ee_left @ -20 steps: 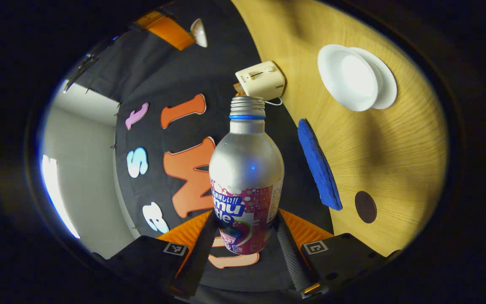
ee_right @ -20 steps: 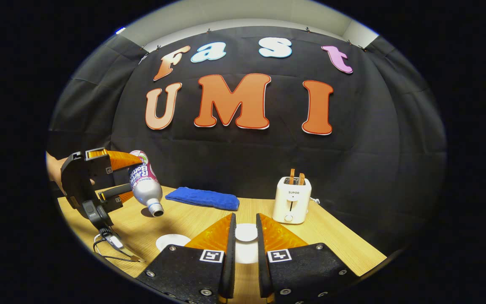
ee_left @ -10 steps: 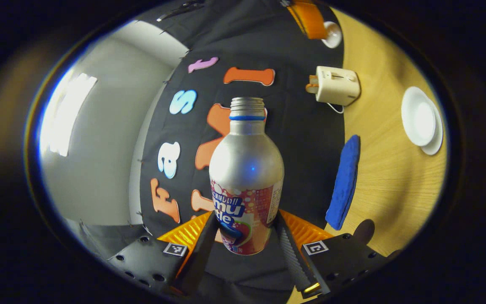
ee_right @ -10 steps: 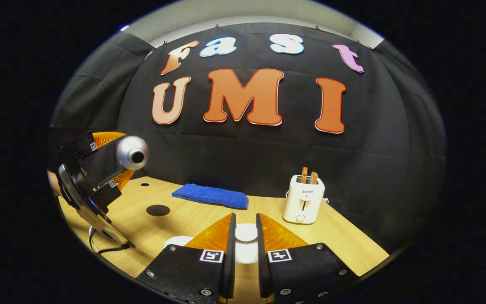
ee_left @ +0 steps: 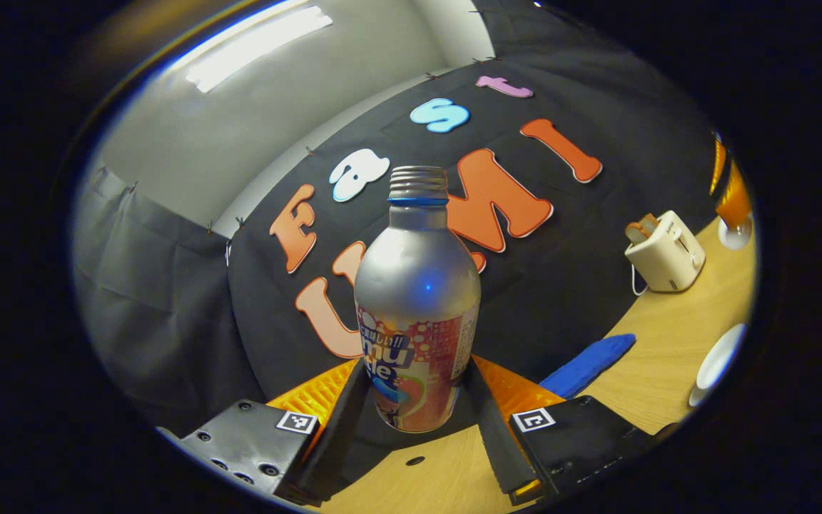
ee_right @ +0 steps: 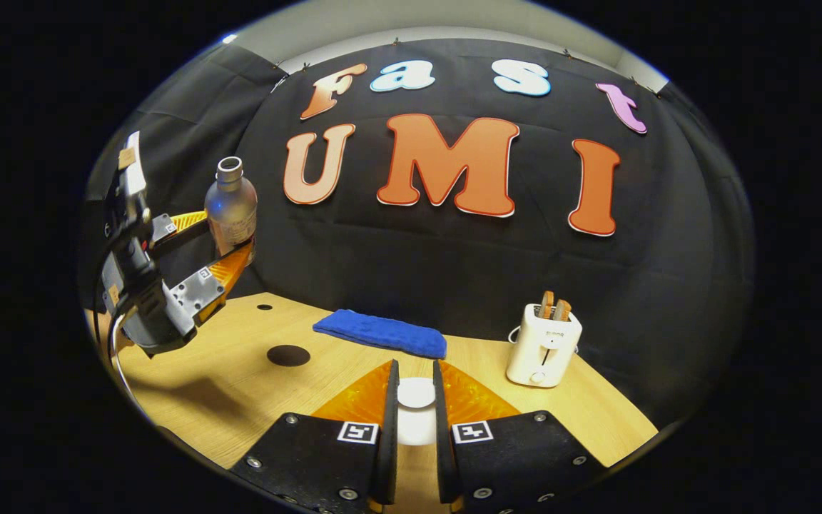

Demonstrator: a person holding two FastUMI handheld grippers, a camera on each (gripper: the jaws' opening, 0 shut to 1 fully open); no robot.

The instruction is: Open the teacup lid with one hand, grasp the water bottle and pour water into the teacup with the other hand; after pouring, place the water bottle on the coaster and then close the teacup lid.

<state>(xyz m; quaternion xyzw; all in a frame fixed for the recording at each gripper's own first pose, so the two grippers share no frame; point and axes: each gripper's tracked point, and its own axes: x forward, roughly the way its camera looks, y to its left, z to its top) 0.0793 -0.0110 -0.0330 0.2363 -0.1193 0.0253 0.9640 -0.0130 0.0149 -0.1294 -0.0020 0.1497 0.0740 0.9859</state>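
Left gripper [ee_left: 414, 421]: both fingers clamped on the lower, labelled part of the water bottle [ee_left: 417, 307]. Bottle upright between them, open threaded neck at top, no cap on it. In the right gripper view the same left gripper [ee_right: 229, 243] hangs far off to the left, lifted clear above the wooden table [ee_right: 240, 400], bottle [ee_right: 231, 207] standing upright in it.

Right gripper [ee_right: 414, 414]: fingers close together, gripping the white teacup lid [ee_right: 416, 394] by its knob, held low over the table.

From the right gripper: dark round coaster [ee_right: 288, 355] ahead and left, lying bare on the table, below and right of the raised bottle. Blue cloth [ee_right: 381, 333] ahead, just beyond the fingertips. Toaster [ee_right: 544, 344] ahead and right, two slices sticking up.

From the left gripper: toaster [ee_left: 664, 251] far right; blue cloth [ee_left: 588, 365] low right; white teacup on saucer [ee_left: 716, 363] at the right edge, partly cut off.
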